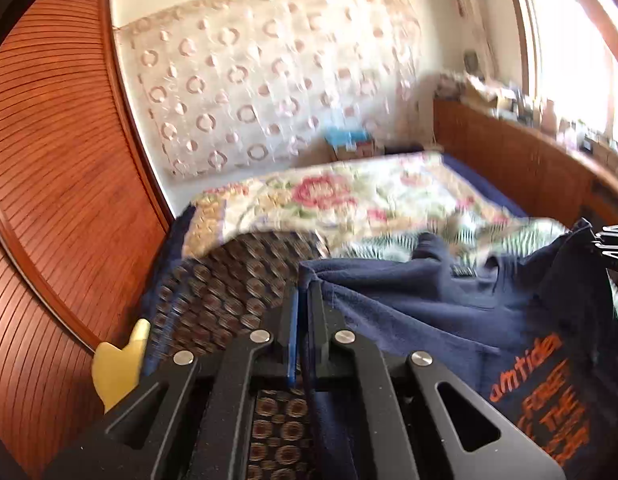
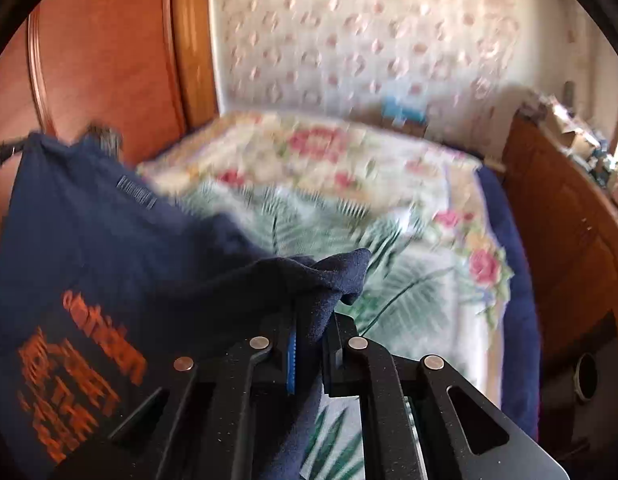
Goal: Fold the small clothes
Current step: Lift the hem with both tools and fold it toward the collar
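Observation:
A navy T-shirt [image 1: 449, 300] with orange lettering hangs stretched between both grippers above the bed. My left gripper [image 1: 305, 292] is shut on one corner of its edge, the fabric pinched between the black fingers. At the right edge of that view, the other gripper's tip [image 1: 613, 244] holds the far corner. In the right wrist view the same navy T-shirt [image 2: 109, 248] drapes to the left, and my right gripper [image 2: 313, 320] is shut on a bunched fold of it. The left gripper's tip [image 2: 5, 152] shows at the far left edge.
Below lies a bed with a floral quilt [image 1: 349, 196], a leaf-print sheet [image 2: 389, 280] and a brown patterned cover [image 1: 229, 280]. A slatted wooden wardrobe [image 1: 49, 160] stands left, a wooden cabinet [image 1: 529, 160] with clutter right, and a patterned curtain [image 1: 269, 80] behind.

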The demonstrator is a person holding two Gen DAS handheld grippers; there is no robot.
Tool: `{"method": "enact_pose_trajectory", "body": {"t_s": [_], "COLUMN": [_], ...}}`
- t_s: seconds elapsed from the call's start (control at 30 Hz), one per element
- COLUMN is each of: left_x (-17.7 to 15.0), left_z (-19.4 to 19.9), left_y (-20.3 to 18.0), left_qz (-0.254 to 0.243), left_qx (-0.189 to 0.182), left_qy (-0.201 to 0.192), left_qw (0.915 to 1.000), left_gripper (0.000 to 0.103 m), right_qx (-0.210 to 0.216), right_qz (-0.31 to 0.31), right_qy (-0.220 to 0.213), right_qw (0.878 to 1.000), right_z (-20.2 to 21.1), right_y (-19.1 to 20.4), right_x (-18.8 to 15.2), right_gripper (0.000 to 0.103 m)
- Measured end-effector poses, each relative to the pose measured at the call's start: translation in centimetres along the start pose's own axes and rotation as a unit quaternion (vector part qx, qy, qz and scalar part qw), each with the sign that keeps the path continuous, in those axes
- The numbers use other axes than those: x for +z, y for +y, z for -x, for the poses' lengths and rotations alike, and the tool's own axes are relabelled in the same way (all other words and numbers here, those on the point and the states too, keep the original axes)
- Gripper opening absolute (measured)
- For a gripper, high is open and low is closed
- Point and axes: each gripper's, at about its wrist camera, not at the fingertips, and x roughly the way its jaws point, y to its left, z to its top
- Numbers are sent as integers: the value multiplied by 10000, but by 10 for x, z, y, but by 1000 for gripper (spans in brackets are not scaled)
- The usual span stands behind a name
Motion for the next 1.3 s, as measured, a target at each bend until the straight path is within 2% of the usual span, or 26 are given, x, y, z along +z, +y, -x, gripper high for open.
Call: {"method": "enact_pose_trajectory", "body": {"t_s": [0.1, 0.2, 0.33, 0.53, 0.77, 0.97, 1.13, 1.3], "left_x": [5, -1, -18, -72, -139, -163, -185, -225], "left_z": [23, 38, 56, 108, 167, 205, 221, 210], "left_y": [6, 5, -3, -13, 1, 12, 10, 4], "left_qz": [-5, -12, -36, 143, 600, 868, 786, 762], "left_qx": [36, -45, -196, -548, -763, -880, -810, -703], "left_qy": [-203, -279, -312, -423, -435, -529, -398, 136], "left_qw": [9998, 9996, 9993, 9975, 9943, 9909, 9928, 9945], "left_gripper": [4, 4, 4, 4, 4, 4, 4, 4], "right_qx": [79, -108, 5, 189, 399, 547, 728, 552], "right_qz": [-274, 97, 78, 207, -113, -331, -363, -200], "right_qy": [-386, -232, -399, -466, -577, -651, -462, -108], "right_qw": [9988, 9996, 9992, 9985, 9975, 9958, 9956, 9982], "right_z": [33, 43, 69, 115, 179, 225, 247, 237], "right_y": [-10, 3, 12, 32, 21, 16, 23, 34], "right_x": [15, 17, 12, -36, -105, -132, -153, -174], "right_gripper": [6, 6, 6, 6, 6, 6, 6, 6]}}
